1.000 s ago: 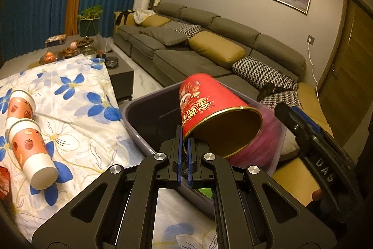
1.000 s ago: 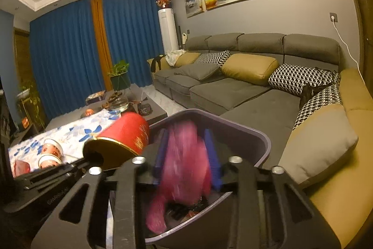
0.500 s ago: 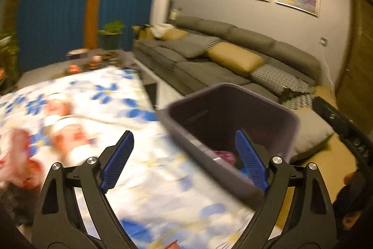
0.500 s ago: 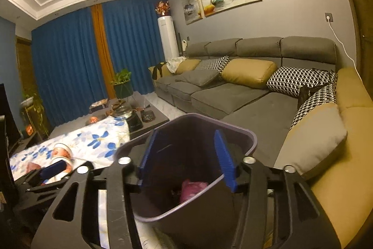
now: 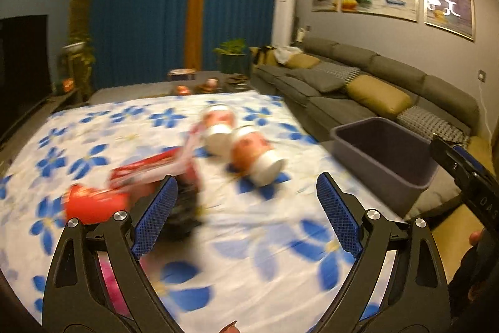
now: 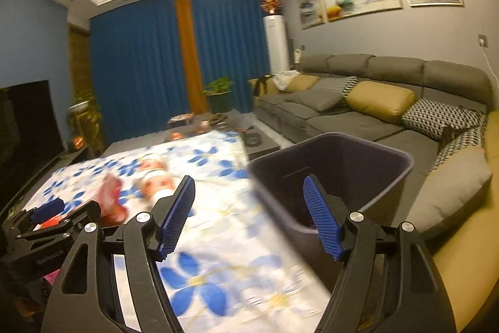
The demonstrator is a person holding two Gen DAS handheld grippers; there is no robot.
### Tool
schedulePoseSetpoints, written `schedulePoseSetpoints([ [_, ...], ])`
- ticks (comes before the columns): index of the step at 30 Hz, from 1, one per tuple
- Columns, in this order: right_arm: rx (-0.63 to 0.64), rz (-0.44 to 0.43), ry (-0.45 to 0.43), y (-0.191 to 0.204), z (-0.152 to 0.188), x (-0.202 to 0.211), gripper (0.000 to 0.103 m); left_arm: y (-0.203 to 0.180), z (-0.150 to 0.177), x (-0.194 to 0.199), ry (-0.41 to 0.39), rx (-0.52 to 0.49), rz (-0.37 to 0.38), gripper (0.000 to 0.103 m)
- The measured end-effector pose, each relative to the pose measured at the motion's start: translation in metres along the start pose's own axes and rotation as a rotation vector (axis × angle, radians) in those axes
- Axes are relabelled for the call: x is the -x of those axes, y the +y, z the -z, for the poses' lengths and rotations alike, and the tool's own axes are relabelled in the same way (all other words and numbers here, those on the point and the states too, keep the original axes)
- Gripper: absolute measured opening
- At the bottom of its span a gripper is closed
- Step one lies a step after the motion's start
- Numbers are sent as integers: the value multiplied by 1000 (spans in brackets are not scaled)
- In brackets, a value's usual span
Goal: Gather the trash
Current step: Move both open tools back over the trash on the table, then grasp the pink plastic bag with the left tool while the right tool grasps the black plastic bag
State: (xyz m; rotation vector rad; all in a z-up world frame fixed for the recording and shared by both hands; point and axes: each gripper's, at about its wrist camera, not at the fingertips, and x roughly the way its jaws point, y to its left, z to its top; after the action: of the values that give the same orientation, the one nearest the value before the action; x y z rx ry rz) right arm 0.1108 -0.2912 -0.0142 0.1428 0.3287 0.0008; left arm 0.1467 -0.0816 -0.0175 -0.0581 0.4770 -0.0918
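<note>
The left gripper [image 5: 246, 217] stood wide open and empty above the bench covered in a white cloth with blue flowers [image 5: 249, 248]. The right gripper [image 6: 249, 217] was spread wide too, holding nothing, beside the dark purple plastic bin [image 6: 368, 164]. Two blurred red-and-white paper cups [image 5: 249, 152] and red wrappers [image 5: 140, 173] lay on the cloth.

2 paper cups [image 5: 246, 145], 1 bin [image 5: 383, 155], 2 red wrappers [image 5: 124, 186].
</note>
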Motion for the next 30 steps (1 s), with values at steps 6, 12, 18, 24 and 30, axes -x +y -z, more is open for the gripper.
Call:
schedulePoseSetpoints([
  [6, 26, -96, 46, 53, 17, 7, 71, 59, 22, 34, 1, 75, -105, 89],
  [12, 67, -182, 88, 102, 33, 13, 71, 106, 41, 63, -1, 110, -125, 89],
  [18, 90, -211, 95, 129, 40, 18, 71, 127, 60, 72, 27, 113, -97, 89],
  [24, 112, -222, 115, 145, 46, 15, 71, 130, 64, 53, 100, 122, -45, 78],
  [30, 133, -229, 142, 154, 50, 5, 71, 129, 69, 32, 197, 123, -9, 45],
])
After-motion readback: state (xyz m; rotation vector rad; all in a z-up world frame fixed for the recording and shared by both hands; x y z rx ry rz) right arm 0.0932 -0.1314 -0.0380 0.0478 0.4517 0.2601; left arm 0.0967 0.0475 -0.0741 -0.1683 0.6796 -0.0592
